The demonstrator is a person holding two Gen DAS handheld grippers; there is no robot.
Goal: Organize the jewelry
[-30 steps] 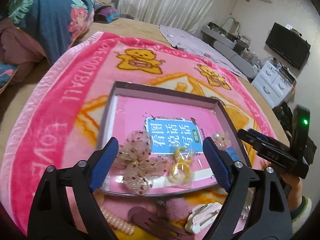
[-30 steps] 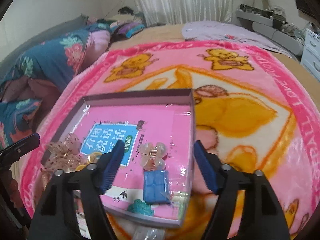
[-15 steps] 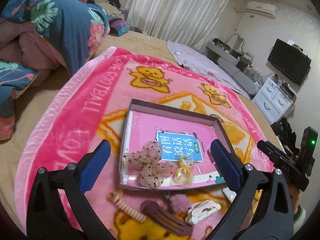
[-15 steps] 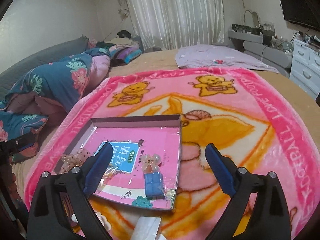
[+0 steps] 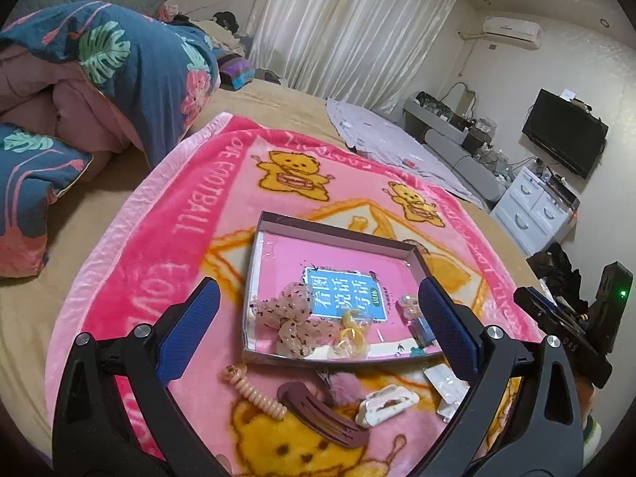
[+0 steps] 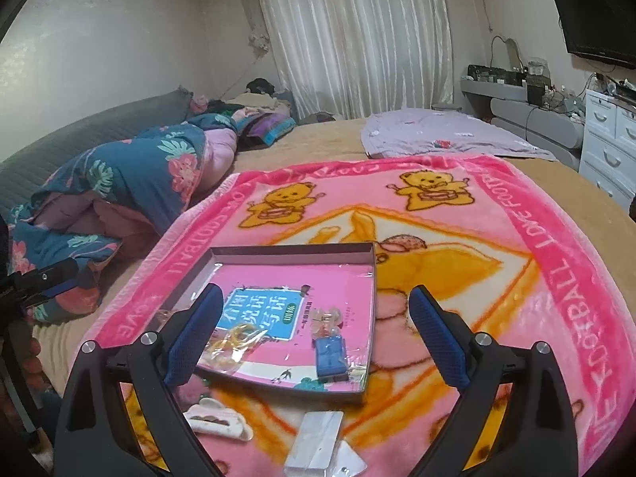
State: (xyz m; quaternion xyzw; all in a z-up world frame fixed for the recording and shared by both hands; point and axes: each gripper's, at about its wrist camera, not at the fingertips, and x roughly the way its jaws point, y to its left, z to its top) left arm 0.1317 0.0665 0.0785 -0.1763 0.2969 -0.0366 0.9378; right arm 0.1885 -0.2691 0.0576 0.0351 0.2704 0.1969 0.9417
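Observation:
A shallow grey box (image 5: 274,222) (image 6: 278,251) lies on the pink bear blanket (image 5: 190,214). In it are a sheer bow (image 5: 292,320), yellow rings in a clear bag (image 5: 349,336) (image 6: 234,338), a clear hair claw (image 6: 326,318) and a blue piece (image 6: 330,355). In front of the box lie a coiled hair tie (image 5: 256,391), a maroon clip (image 5: 318,413), a pink pompom (image 5: 344,385), a white claw clip (image 5: 387,401) (image 6: 218,421) and clear packets (image 5: 445,389) (image 6: 318,439). My left gripper (image 5: 314,334) and right gripper (image 6: 314,332) are both open and empty above the blanket.
A folded floral quilt (image 5: 119,71) lies at the left. A lilac sheet (image 6: 437,135) lies at the far side of the bed. A white drawer unit (image 5: 532,206) and a TV (image 5: 564,143) stand at the right.
Both grippers have drawn back and up from the box, which now looks smaller. More of the loose items in front of the box show. Both stay open.

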